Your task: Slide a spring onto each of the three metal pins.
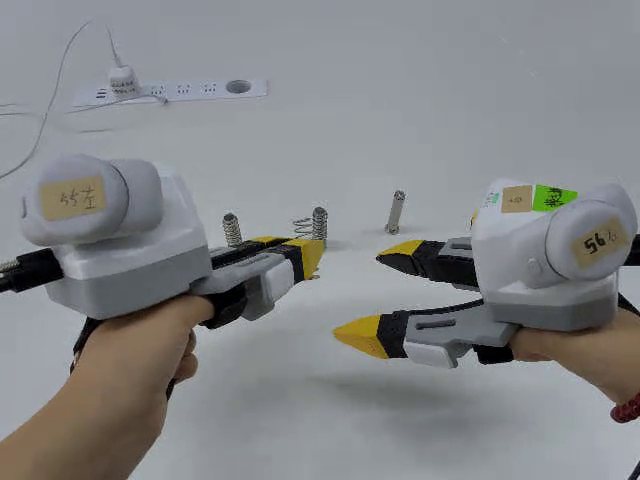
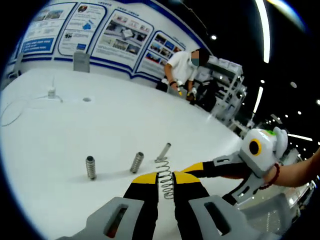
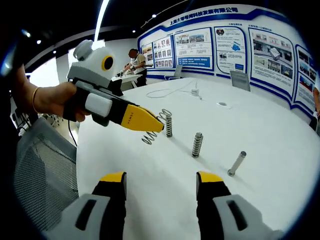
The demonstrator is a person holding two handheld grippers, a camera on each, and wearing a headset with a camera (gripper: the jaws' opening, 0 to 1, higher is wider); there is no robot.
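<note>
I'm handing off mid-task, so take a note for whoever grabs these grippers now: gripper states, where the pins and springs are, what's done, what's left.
Left gripper shut on a loose spring. Right gripper open, empty.
In the head view, left pin and middle pin already carry springs; right pin is bare.
Left to do: slide the held spring onto the right pin.

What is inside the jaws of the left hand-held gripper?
A loose spring, pinched between the jaws of the left hand-held gripper. In the head view that gripper covers part of it, and only some coils show beside the middle pin.
</note>
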